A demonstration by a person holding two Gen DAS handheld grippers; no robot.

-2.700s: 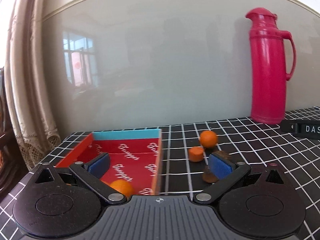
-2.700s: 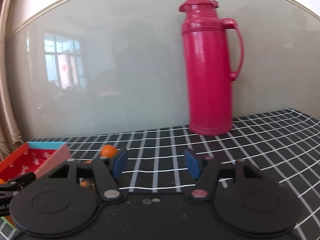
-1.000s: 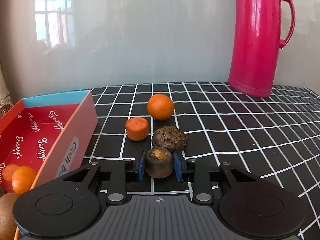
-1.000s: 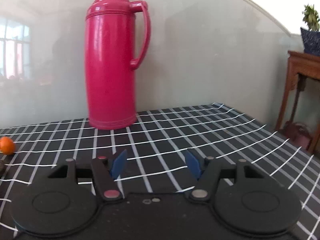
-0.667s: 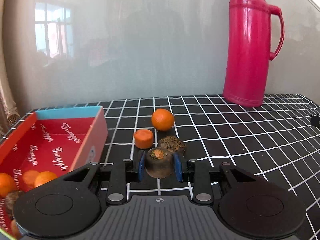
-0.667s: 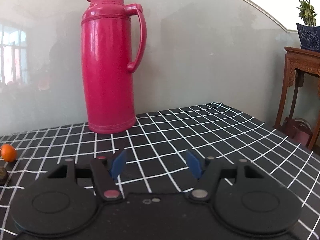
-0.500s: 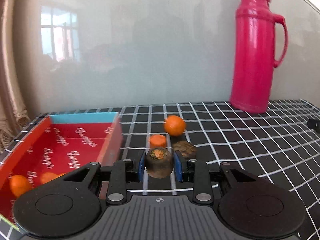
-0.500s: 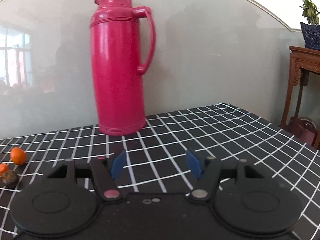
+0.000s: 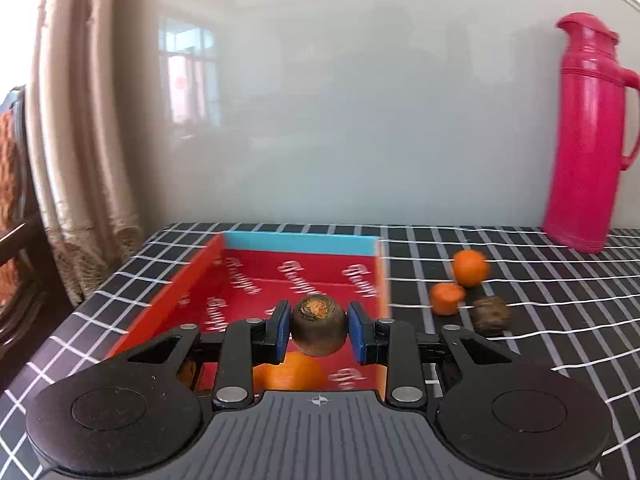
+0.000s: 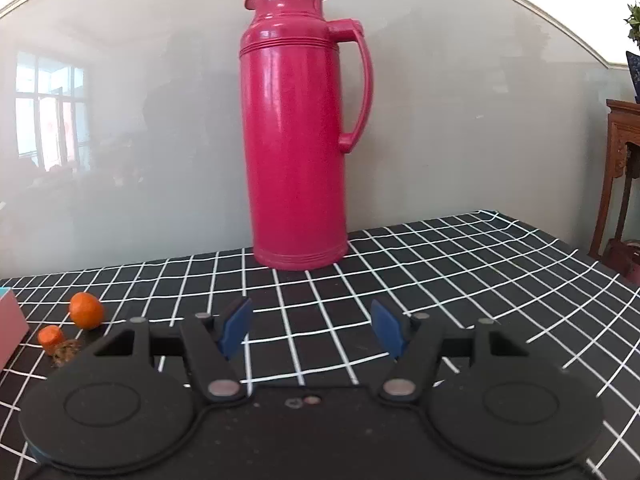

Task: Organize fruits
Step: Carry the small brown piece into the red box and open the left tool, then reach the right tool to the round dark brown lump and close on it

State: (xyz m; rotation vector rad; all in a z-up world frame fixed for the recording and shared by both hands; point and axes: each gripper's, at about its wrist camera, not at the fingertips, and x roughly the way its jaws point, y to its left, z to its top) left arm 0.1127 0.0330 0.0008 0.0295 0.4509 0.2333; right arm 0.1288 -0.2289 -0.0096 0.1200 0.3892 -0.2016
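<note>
My left gripper [image 9: 319, 331] is shut on a dark brown round fruit [image 9: 319, 327] with an orange top and holds it above the red box [image 9: 280, 280] with a blue far wall. An orange fruit [image 9: 292, 372] lies in the box below the gripper. On the cloth right of the box lie a tangerine [image 9: 470, 267], an orange stub [image 9: 447, 298] and a brown lumpy fruit [image 9: 490, 319]. These also show in the right wrist view: the tangerine [image 10: 86, 310], the stub [image 10: 51, 337] and the brown fruit [image 10: 66, 353]. My right gripper [image 10: 312, 330] is open and empty.
A tall pink thermos [image 10: 298, 136] stands at the back against the glossy wall, also seen from the left wrist [image 9: 584, 136]. The table has a black cloth with a white grid [image 10: 460, 272]. A curtain [image 9: 72, 140] hangs at the left edge; a wooden stand [image 10: 622, 168] is at the far right.
My left gripper closed on the dark fruit, lifted it and carried it left over the red box. My right gripper stayed open and turned slightly left.
</note>
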